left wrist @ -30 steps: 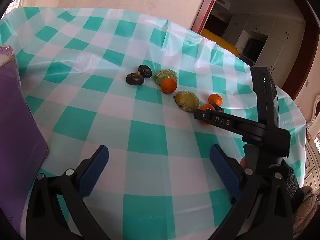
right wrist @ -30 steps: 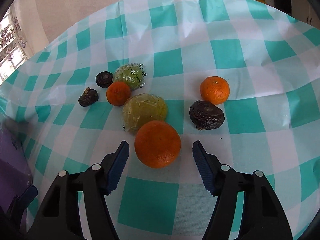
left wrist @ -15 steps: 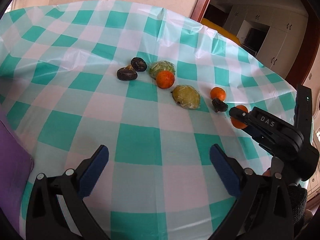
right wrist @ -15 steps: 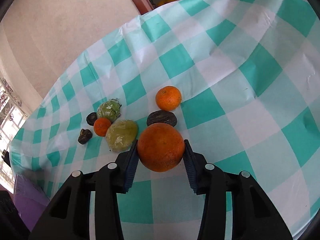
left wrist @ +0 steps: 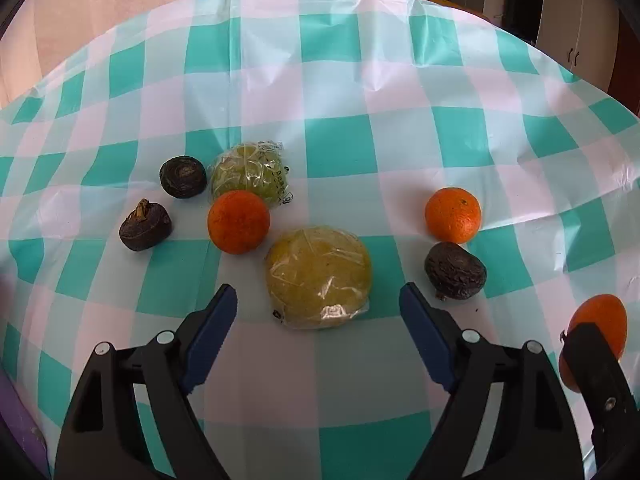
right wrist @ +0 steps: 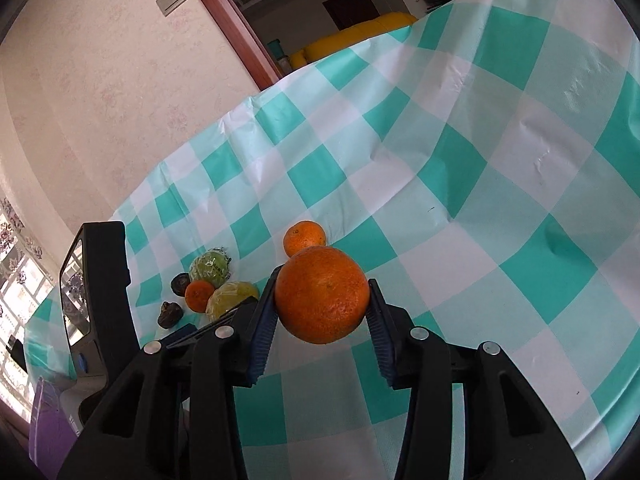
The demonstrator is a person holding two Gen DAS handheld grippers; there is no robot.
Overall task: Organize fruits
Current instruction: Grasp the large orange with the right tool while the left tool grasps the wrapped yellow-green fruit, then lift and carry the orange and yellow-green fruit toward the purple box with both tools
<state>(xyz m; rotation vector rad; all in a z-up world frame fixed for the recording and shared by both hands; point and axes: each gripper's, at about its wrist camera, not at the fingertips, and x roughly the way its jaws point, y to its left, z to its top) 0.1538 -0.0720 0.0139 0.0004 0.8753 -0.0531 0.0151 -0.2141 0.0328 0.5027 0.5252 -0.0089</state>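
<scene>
Teal-and-white checked tablecloth (left wrist: 340, 148) is covering the table, creased in places, with a pale pink wall behind it and a wood-framed doorway opening onto a darker room. On the cloth the fruits are lying in a loose cluster. The right gripper (right wrist: 322, 312) is clamping a large orange (right wrist: 322, 294) between its blue pads, holding it lifted clear of the cloth; in the left wrist view the same orange (left wrist: 598, 320) is showing at the right edge behind the black finger. The left gripper (left wrist: 318, 314) is hanging with its jaws spread wide and gripping nothing, its fingertips lying either side of a plastic-wrapped yellow-green fruit (left wrist: 319, 283) resting on the cloth just ahead, not touching it. Beyond that, a small orange (left wrist: 238, 222) is sitting against a second wrapped green fruit (left wrist: 250, 176), with two dark round fruits (left wrist: 183, 176) (left wrist: 145, 228) lying to their left, apart from each other. To the right, another orange (left wrist: 453, 215) is sitting just behind a wrinkled dark fruit (left wrist: 455, 270), the two nearly touching. A purple object (right wrist: 48, 426) is peeking in at the lower left
</scene>
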